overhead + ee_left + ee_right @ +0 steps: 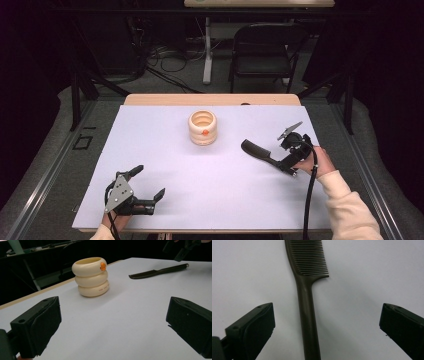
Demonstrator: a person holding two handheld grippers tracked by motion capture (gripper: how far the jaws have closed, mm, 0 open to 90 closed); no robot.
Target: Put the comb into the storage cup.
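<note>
Black comb (308,302) lies flat on the white table (165,165), its handle between the spread jaws of your right tool (324,327), untouched and released. Your left tool (145,187) rests near the table's front edge, jaws wide apart, grasping nothing. Cream holder (202,128) stands upright mid-table, well apart from the comb.

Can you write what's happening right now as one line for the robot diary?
right gripper: open, comb handle between jaws, not gripped | left gripper: open, empty | comb: flat on table | ringed cup: upright, untouched
</note>
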